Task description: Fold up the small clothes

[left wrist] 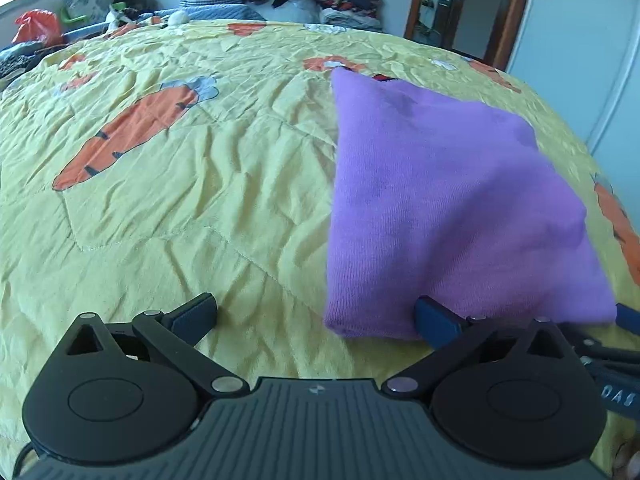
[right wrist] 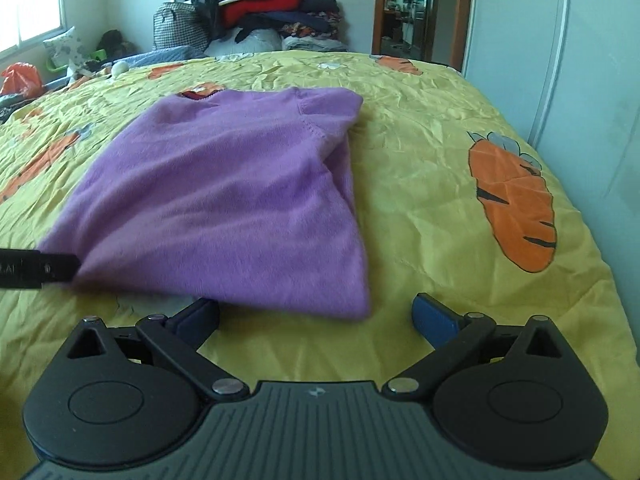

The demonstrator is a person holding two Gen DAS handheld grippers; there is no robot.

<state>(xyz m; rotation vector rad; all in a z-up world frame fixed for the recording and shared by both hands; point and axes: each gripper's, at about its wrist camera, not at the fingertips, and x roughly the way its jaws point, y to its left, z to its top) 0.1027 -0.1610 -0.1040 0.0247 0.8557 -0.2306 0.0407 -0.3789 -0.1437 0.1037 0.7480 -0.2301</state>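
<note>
A: From the left wrist view, what do you get, left to right?

B: Yellow carrot-print bedspread [left wrist: 168, 184] on the bed, then the purple sweater [left wrist: 432, 200] lying on it right of centre. The left gripper [left wrist: 316, 316] is spread wide; its right finger sits at the sweater's near hem, its left finger on bare bedspread. At the far right edge a bit of the right gripper [left wrist: 628, 316] shows against the hem.

A: And the right wrist view?

B: There the left gripper [right wrist: 38, 269] shows only as a black bar at the far left, touching the sweater's [right wrist: 224, 200] near left corner. The sweater lies left of centre, folded narrow, a sleeve tucked along its right side and the neckline at the far end – that shape is clearer here than in the other view. The right gripper [right wrist: 316, 316] is also spread, left finger under the blurred near hem, right finger apart from it on the bedspread [right wrist: 440, 220].

A: Either one pinching cloth?

B: No, both stand apart. A pile of clothes [right wrist: 276, 8] sits beyond the bed in both views
</note>
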